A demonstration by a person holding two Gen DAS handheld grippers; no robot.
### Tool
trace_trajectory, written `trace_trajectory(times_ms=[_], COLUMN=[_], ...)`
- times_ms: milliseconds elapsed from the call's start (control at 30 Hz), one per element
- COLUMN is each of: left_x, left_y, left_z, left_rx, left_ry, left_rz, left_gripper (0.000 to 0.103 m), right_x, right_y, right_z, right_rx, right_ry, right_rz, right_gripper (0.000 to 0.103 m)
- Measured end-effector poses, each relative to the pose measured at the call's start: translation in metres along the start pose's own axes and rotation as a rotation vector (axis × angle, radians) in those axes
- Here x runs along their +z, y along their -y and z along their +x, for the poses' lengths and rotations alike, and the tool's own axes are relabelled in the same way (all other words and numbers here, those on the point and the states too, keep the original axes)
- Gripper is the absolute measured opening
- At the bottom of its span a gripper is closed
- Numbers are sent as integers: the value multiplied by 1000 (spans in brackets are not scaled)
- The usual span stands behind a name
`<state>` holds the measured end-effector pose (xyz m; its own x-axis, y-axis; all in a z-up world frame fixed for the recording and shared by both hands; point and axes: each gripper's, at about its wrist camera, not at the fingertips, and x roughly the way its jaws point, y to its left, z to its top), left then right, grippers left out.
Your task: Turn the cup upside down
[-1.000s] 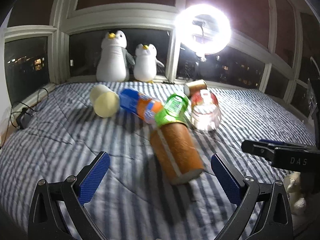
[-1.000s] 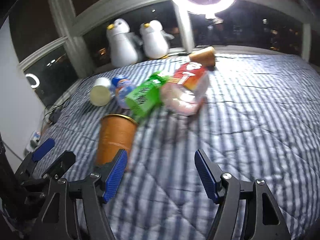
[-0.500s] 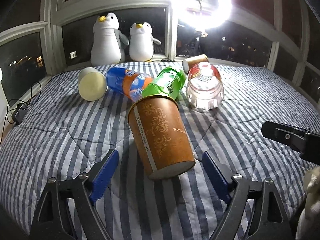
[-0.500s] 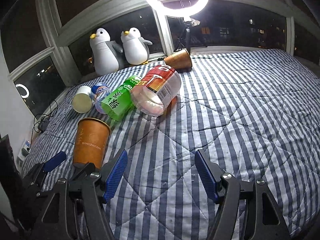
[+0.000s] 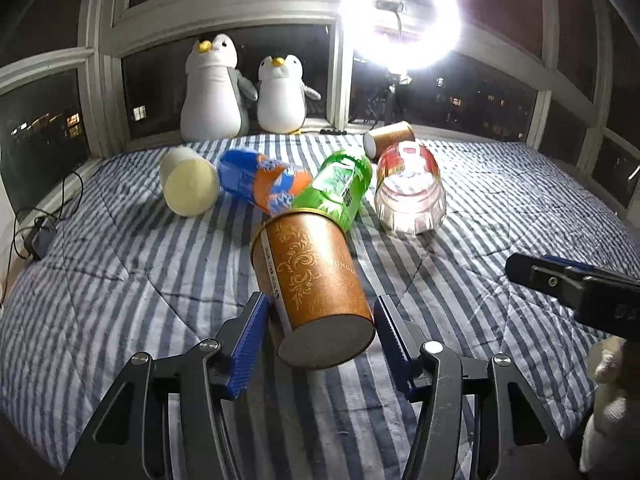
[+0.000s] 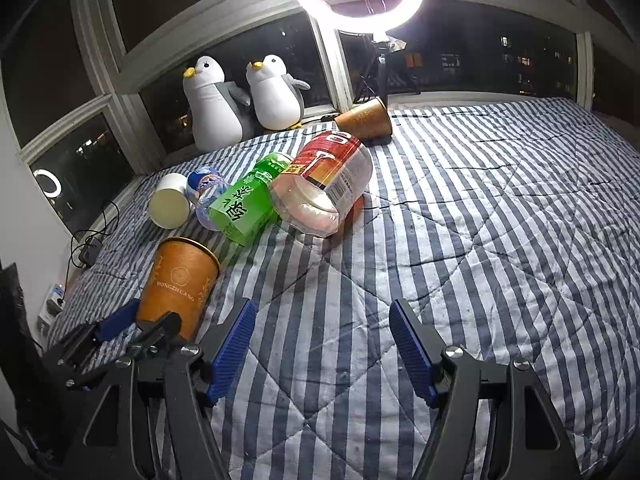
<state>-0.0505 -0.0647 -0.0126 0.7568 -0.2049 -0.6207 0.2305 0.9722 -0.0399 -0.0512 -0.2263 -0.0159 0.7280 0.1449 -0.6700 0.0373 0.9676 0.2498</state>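
**Brown paper cup between the left fingers on the striped bed**

Striped blue-and-white quilting is covering the bed (image 6: pixel 480 240), its stitched diamond seams puckering the fabric. Dark window panes are wrapping around the far side, showing scattered city lights, and a ring light (image 5: pixel 400 16) is glaring so hard that its stand is mostly washing out in the left view. Two plush penguins (image 5: pixel 240 88) are sitting side by side on the sill.

Near the left edge of the bed, a tangle of black cable and a charger (image 6: pixel 90 252) is lying half in shadow, hard to make out. The right gripper (image 6: pixel 320 344) is hovering over bare quilt with its blue ribbed fingers spread wide, touching nothing. From the left view only its dark tip is showing at the right edge, the rest being cut off.

The left gripper (image 5: pixel 318 332) is bracketing the brown paper cup (image 5: pixel 312 280), its fingers sitting close against the cup's lower sides near the base; whether they are actually pressing on it I cannot tell. The cup is tilting, flat base toward the camera, rim pointing away toward the green bottle (image 5: pixel 340 188). Its surface is matte card with gold scrollwork.

Behind it, an orange-and-blue bottle (image 5: pixel 264 184), a clear crinkled plastic bottle with a red label (image 5: pixel 408 192), a cream cup (image 5: pixel 188 188) and a second brown cup (image 5: pixel 390 138) are all lying on their sides.
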Motion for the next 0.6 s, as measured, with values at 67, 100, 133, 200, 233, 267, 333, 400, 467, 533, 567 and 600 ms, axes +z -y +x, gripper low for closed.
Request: trace_trajectory(times_ms=[67,100,133,200,233,267,333,400,467,533,567,600], left_x=[3,5,7,12,14,17,22,26,32,39,42,44], left_y=[-4,-6,-9,-14,-16,-17,-20,-24,-28,-32,-35,-37], left_z=[-4,-6,-7,-8,-9,-9,-7,-2,3,8,11,14], left_rx=[-2,-3,-1,-7,-9,-8,-6,-12,-16,-14,-16,-20], left_ry=[9,13,17,21,23,26,29,27,25,28,27,24], left_rz=[3,3,0,-5,-8,-8,-3,-12,-16,-23,-29,-35], left_gripper=[58,58,58,58,58,58,58,58,58,58,58,58], right_x=[0,0,0,0,0,0,0,0,1,1,1,2], right_y=[-1,-1,-2,-2,-3,-3,-4,-4,-6,-7,-7,-8], right_z=[1,1,2,3,4,4,5,5,6,7,7,8], right_rx=[2,4,5,8,8,9,11,11,9,10,10,10], right_ry=[-1,-2,-3,-7,-9,-10,-12,-12,-13,-15,-16,-18], right_rz=[1,1,2,-1,-2,-3,-3,-4,-7,-9,-10,-12], right_gripper=[66,66,66,66,66,66,66,66,66,66,66,66])
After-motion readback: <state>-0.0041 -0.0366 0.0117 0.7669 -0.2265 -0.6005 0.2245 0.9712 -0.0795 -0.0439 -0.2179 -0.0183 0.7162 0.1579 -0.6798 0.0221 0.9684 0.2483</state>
